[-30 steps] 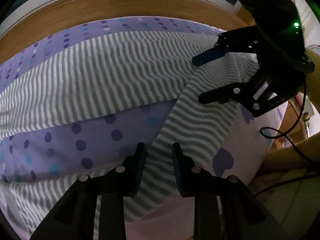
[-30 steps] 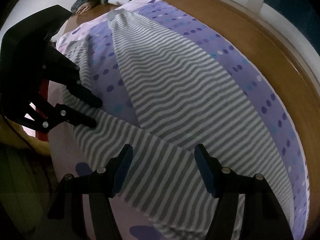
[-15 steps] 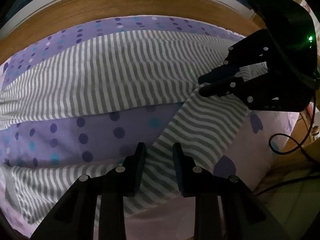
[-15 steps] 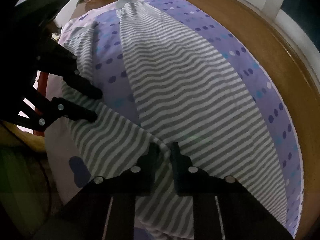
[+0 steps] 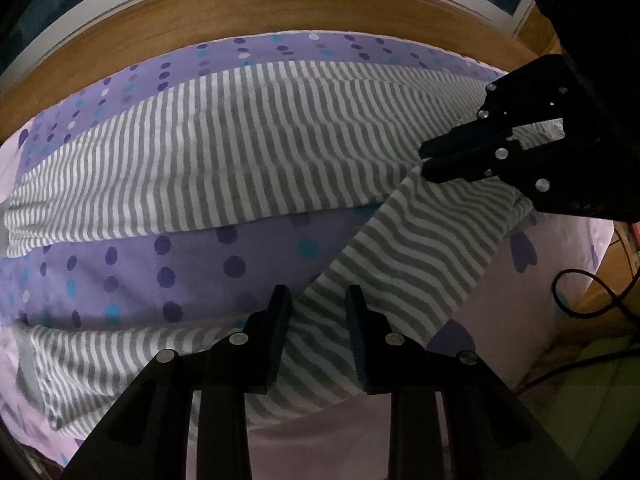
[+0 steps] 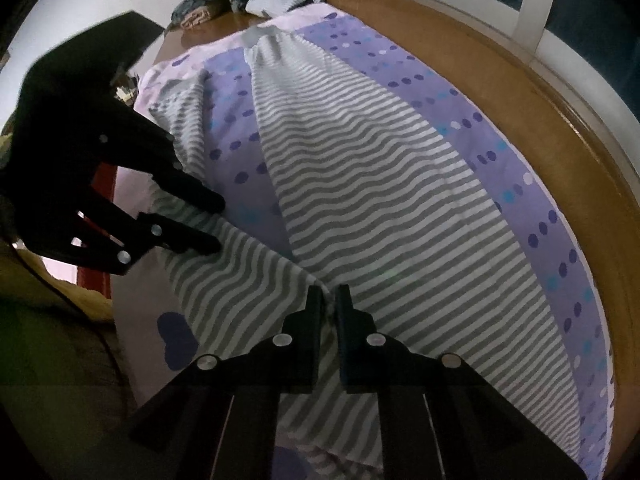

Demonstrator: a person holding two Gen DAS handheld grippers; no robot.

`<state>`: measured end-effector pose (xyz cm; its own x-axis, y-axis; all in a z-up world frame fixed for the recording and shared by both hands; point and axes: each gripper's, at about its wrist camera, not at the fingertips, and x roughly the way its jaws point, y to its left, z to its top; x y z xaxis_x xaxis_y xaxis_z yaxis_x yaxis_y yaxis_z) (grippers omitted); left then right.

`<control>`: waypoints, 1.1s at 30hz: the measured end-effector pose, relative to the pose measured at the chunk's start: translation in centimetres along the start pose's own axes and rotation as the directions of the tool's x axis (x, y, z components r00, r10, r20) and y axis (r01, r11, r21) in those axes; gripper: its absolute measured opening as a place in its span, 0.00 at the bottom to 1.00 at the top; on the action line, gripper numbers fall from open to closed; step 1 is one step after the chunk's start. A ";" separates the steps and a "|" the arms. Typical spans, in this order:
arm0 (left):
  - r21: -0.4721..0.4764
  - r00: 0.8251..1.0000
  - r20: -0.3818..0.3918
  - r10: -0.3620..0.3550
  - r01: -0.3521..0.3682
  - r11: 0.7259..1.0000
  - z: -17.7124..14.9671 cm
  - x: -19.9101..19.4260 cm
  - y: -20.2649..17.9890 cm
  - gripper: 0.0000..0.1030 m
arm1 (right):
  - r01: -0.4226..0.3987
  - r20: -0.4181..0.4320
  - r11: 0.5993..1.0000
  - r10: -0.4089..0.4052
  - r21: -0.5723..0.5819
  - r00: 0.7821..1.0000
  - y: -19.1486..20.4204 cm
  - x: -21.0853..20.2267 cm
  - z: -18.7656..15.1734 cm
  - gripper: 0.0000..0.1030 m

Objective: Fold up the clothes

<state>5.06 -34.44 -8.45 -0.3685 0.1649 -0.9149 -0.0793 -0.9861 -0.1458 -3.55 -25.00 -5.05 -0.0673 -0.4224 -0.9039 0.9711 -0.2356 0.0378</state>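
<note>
Right gripper (image 6: pixel 329 300) is clamped on a pinch of the grey-and-white striped garment (image 6: pixel 360 184), where a sleeve or leg branches off the main panel. My left gripper (image 5: pixel 318 300) stands partly parted over that branch; whether its fingers (image 5: pixel 280 312) press the fabric I cannot tell. Striped garment lies spread flat across the purple dotted sheet (image 5: pixel 132 264) on the bed, with a wooden frame (image 5: pixel 280 12) beyond. I can read no brand, label or writing anywhere.
</note>
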 end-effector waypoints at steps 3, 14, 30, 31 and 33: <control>0.004 0.999 0.029 -0.019 0.019 1.000 0.1 0.6 -0.3 0.27 | -0.018 0.024 1.000 0.017 0.014 1.000 -0.4 -0.6 -0.1 0.06; -0.020 0.983 0.157 -0.096 0.101 0.995 -0.4 -1.2 -1.4 0.04 | -0.039 0.070 0.998 0.036 0.047 0.997 -1.5 -1.9 -0.8 0.42; 0.025 0.962 0.272 -0.037 0.032 0.999 2.0 -5.8 0.0 0.04 | -0.069 0.179 0.995 0.082 -0.076 0.980 1.4 -2.7 0.9 0.02; 0.030 0.958 0.286 -0.021 0.013 0.999 2.9 -6.1 0.3 0.04 | -0.062 0.198 0.996 0.073 -0.062 0.977 1.0 -3.1 1.2 0.02; 0.054 0.952 0.307 0.010 -0.028 0.998 5.2 -6.3 1.1 0.04 | -0.038 0.240 0.999 0.044 -0.029 0.970 -0.1 -3.9 2.2 0.02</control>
<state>2.49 -36.43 -0.86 -0.6357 0.1531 -0.7566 -0.1192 -0.9879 -0.0997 -3.92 -25.28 -0.63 -0.0778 -0.6303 -0.7725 0.9791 -0.1942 0.0599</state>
